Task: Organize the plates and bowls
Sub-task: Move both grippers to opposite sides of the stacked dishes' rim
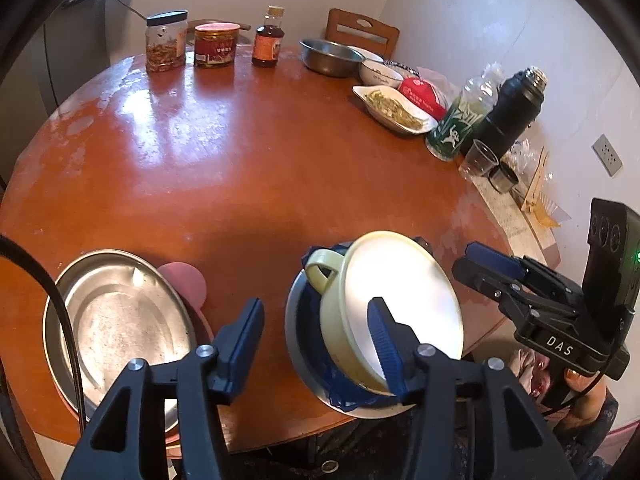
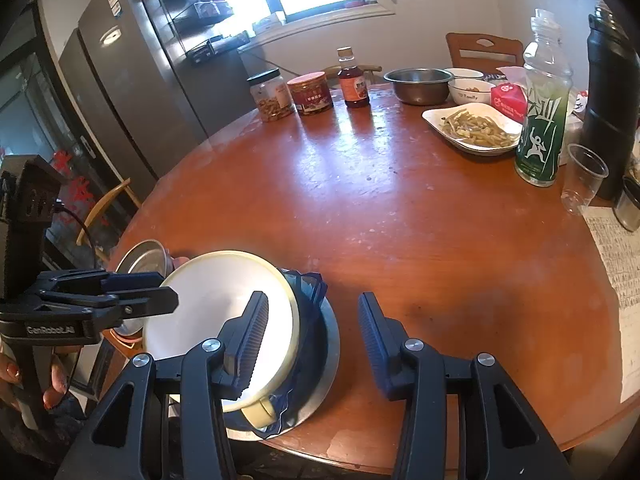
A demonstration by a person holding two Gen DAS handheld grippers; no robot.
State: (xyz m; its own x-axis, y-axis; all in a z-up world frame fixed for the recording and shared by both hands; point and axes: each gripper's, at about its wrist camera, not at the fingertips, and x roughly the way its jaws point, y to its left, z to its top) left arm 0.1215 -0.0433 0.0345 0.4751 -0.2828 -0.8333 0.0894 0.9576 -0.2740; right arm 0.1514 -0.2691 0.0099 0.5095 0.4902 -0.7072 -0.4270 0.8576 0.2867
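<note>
The round wooden surface (image 1: 240, 160) carries two groups of dishes at its near edge. To the left lies a wide steel plate (image 1: 120, 320) with a pink dish (image 1: 188, 280) showing from under it. Beside it, well apart, stands the stack: a cream bowl with a handle (image 1: 400, 300), tilted, on a dark blue dish (image 1: 344, 396), on a steel plate (image 1: 300, 344).

The stack sits between the two hands. The left gripper (image 1: 316, 340) has its right finger over the cream bowl's white inside and its left finger out over bare wood; its jaws stand about half open and hold nothing. The right gripper (image 2: 312, 328) mirrors this, left finger over the bowl, right finger over wood, jaws likewise half open and empty. Neither is clearly nearer (the bowl's handle points toward the left hand's side).

Readable writing: "DAS" on the right gripper's body as seen from the left wrist, "GenRobot.AI" on the left gripper's body as seen from the right wrist, and "Family" on a white bowl (image 2: 470, 90) at the far side.
</note>
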